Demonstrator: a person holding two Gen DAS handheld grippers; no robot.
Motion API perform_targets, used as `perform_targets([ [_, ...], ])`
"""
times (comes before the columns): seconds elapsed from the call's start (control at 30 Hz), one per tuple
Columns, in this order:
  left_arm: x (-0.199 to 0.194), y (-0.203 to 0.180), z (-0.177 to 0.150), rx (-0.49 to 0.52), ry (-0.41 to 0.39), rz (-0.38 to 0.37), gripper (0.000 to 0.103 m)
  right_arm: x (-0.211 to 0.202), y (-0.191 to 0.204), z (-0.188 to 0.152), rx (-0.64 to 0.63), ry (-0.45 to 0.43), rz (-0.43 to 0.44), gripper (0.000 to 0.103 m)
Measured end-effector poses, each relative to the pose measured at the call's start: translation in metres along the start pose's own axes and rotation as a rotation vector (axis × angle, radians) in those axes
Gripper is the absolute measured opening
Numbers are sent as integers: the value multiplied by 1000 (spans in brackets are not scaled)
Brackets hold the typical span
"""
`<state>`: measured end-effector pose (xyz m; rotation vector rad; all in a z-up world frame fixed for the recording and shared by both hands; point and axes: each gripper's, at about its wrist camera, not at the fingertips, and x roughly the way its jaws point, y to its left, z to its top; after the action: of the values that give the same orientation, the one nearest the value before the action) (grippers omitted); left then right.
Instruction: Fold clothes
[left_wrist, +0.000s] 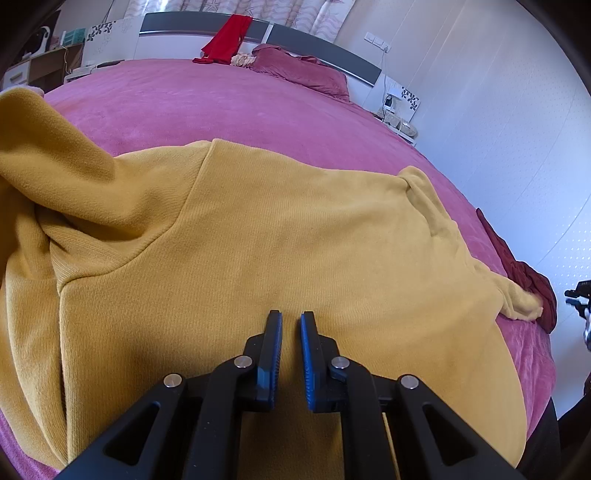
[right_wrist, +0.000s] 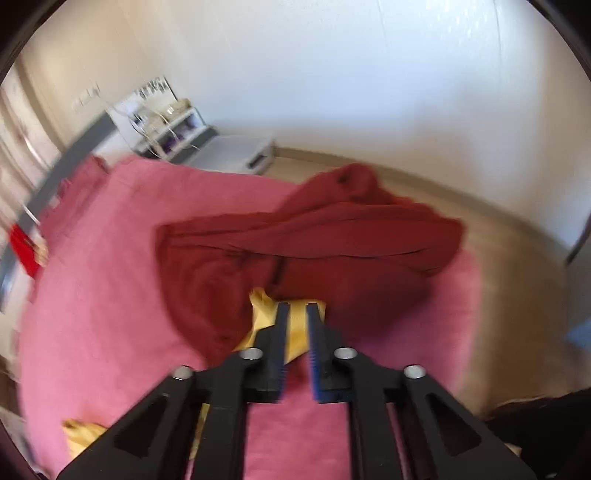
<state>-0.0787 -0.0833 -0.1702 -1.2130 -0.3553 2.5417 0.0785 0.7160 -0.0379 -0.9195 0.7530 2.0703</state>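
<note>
Yellow sweater (left_wrist: 280, 236) near bed (left_wrist: 221, 103) edge, open bedspread beyond.

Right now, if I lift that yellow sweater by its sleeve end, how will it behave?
The yellow sweater would probably droop and trail, since it already lies in soft folds on the pink bedspread. Its thick ribbed knit suggests some weight. The sleeve end overlaps the dark red garment, so it might drag that.

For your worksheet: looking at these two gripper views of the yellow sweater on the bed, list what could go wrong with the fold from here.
1. The sleeve cuff lies on the dark red garment; the right gripper, jaws apart, might pinch both.
2. The right view is blurred, so its grab may miss.
3. The left gripper holds nothing; the sweater could slide on the bedspread.
</note>
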Motion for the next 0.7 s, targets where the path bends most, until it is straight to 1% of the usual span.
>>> perform_targets([
  [0.03,0,-1,0,4,0,5,9,-5,3,-6,-17,1,-17,44],
  [0.07,0,-2,0,8,0,11,9,-6,8,-11,-33,4,-20,58],
  [0.1,-1,-3,0,14,0,18,9,2,22,-15,-51,23,40,58],
  [0.13,-1,-5,0,21,0,27,9,6,38,-31,-87,61,143,58],
  [0.17,-1,-6,0,27,0,35,9,18,50,-43,-125,90,203,58],
  [0.23,-1,-8,0,36,1,46,9,30,113,-70,-267,183,351,58],
  [0.3,-2,-9,1,40,5,52,9,33,188,-104,-430,274,504,59],
  [0.37,-5,-11,5,36,23,50,10,32,256,-132,-569,342,615,61],
  [0.4,-6,-11,10,35,36,42,10,36,300,-149,-654,379,670,64],
  [0.43,-9,-11,19,34,34,37,10,37,332,-162,-720,402,697,66],
  [0.5,-15,-10,38,37,24,28,10,42,398,-188,-867,424,710,67],
  [0.53,-20,-11,53,62,-2,37,10,43,424,-198,-939,420,692,68],
  [0.6,-23,-13,82,143,-41,110,11,49,475,-223,-1123,398,614,71],
  [0.63,-20,-13,99,190,-43,157,15,52,492,-233,-1192,388,564,72],
  [0.67,-13,-10,111,223,-22,191,15,56,508,-243,-1256,382,513,73],
  [0.7,-1,-6,122,255,22,223,15,64,518,-253,-1302,396,463,73],
])
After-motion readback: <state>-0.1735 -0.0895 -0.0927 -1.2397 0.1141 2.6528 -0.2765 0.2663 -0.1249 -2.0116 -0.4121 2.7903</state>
